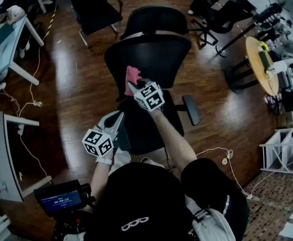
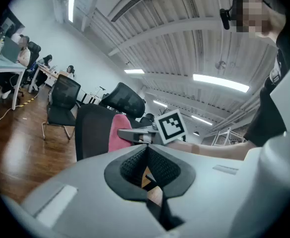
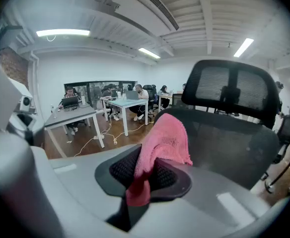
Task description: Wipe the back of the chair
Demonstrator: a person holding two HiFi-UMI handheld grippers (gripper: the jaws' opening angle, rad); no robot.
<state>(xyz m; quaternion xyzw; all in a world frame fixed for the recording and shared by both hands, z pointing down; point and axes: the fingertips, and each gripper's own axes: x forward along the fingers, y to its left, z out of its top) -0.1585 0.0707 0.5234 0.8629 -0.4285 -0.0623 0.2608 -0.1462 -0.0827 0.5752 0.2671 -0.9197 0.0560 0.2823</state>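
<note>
Right gripper (image 1: 133, 87) clamped on pink cloth (image 1: 132, 76), mid-frame at chair back (image 1: 154, 54); left gripper (image 1: 117, 123) lower left, jaws together, nothing btwn, as I read it.

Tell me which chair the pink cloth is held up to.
The middle chair with the headrest, directly before the person: the right tongs hold the cloth at its backrest. The other chairs stand apart.

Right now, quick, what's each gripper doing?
Left gripper: jaws shut, nothing between them.
Right gripper: jaws shut on the pink cloth.
</note>
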